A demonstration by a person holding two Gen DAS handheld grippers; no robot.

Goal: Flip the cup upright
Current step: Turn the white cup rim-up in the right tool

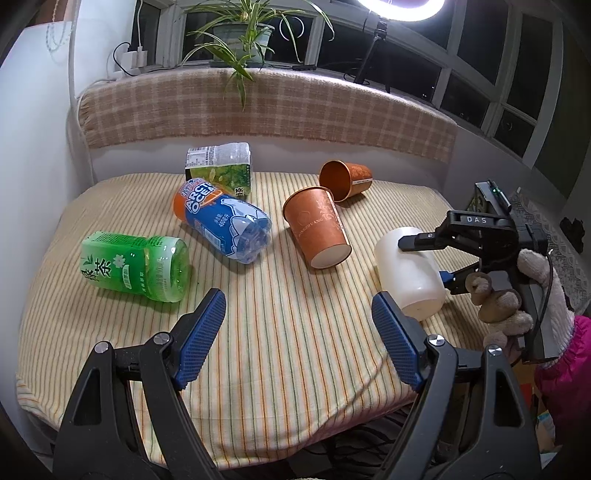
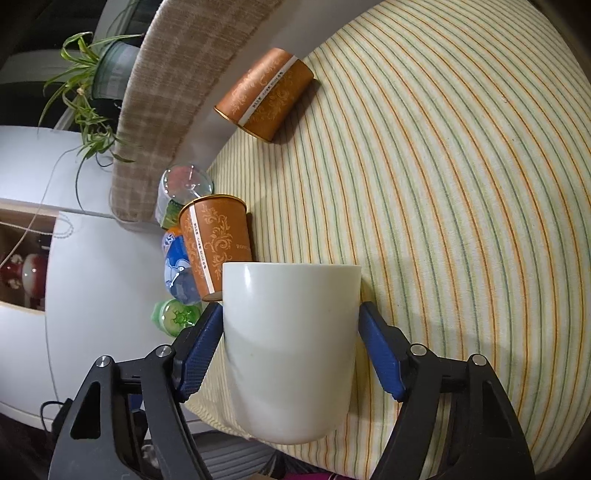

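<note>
White cup [image 1: 409, 272] lying on its side at the right of the striped surface [image 1: 295, 332], long axis roughly level, base toward the left wrist camera, mouth toward the far side. The right gripper [image 1: 424, 260] clamps the cup across its wall: one finger lies on the upper side, the other emerges from beneath. A gloved hand [image 1: 524, 295] holds that gripper's handle. The left gripper [image 1: 299, 336] hovers above the near part of the surface with jaws spread wide and nothing between them.

Right wrist view: the cup [image 2: 290, 350] fills the space between the blue pads [image 2: 378, 354], both pressed to its sides, rim away from the lens; the whole scene appears rotated here, the surface [image 2: 461, 221] standing as a wall at right. This view alone shows the pad contact; only the left wrist view shows the hand and the cup's lie on the surface.

Count: one white cup; two orange paper cups, both on their sides, near one [image 1: 317, 230] with its base toward the left camera, far one [image 1: 345, 179] showing its open mouth; three plastic bottles, all lying down: green [image 1: 135, 271], blue-and-orange [image 1: 223, 221], clear with green label [image 1: 219, 168]. One potted plant [image 1: 243, 33] on the sill behind.
</note>
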